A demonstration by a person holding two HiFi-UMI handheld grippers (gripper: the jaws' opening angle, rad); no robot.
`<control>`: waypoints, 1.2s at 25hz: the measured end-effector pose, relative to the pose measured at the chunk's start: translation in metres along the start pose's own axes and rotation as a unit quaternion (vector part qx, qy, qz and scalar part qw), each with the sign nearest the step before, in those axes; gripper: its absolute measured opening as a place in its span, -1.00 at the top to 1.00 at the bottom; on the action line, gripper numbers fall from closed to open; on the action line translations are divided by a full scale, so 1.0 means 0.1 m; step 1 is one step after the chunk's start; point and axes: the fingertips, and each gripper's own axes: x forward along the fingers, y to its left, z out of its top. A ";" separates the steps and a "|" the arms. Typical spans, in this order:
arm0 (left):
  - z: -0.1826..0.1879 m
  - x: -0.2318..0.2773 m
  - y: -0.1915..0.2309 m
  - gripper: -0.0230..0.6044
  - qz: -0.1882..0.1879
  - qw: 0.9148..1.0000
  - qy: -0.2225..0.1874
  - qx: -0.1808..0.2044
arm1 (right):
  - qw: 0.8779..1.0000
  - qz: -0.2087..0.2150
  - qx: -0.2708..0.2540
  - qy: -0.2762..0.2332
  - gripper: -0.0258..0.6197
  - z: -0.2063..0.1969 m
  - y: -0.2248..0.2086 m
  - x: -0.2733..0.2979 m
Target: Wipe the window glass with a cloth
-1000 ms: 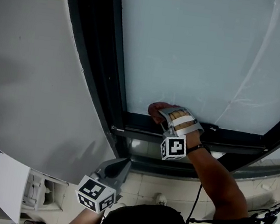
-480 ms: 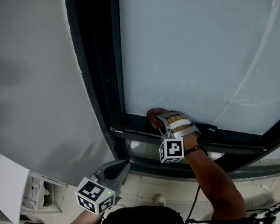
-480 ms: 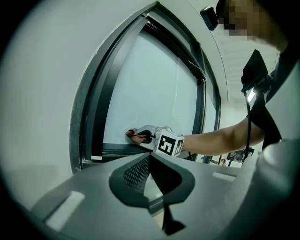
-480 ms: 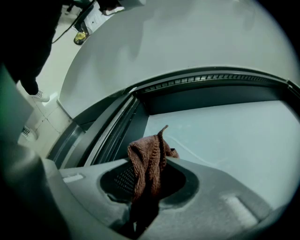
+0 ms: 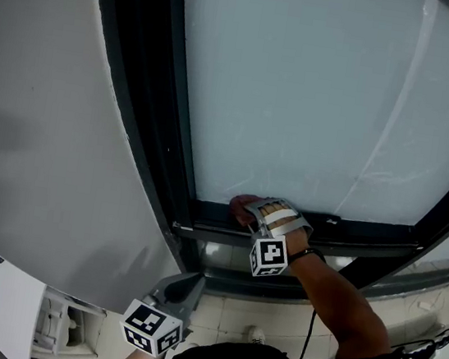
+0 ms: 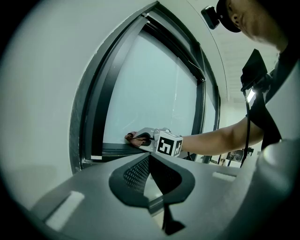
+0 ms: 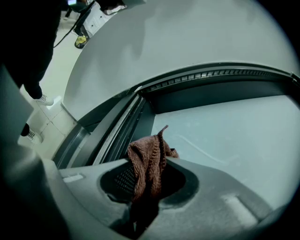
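A dark lower rail (image 5: pixel 367 229) of the window frame crosses the middle of the head view, carrying a brown cloth (image 5: pixel 241 208) that rests on it just left of centre, where the rail meets the glass. Below the frame, a pale tiled floor (image 5: pixel 227 309) fills the bottom centre of the view. A small white object (image 5: pixel 255 334), too small to identify, sits on the tiles. In the right gripper view the same floor (image 7: pixel 61 65) shows at upper left. A white shoe (image 7: pixel 44 99) stands on it at the left edge, with a second shoe (image 7: pixel 29 136) just below.
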 end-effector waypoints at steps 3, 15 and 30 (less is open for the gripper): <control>0.00 0.01 -0.01 0.87 -0.003 1.000 0.000 0.002 | 1.000 0.005 0.002 0.002 0.69 -0.01 0.02 0.02; 0.01 0.04 0.02 0.87 -0.006 1.000 0.001 0.003 | 0.996 -0.082 0.003 -0.025 0.69 0.10 -1.18 -0.87; 0.12 0.07 0.04 0.87 -0.001 1.000 -0.008 0.013 | 0.947 -0.299 -0.100 0.058 0.69 -0.43 -3.59 -1.95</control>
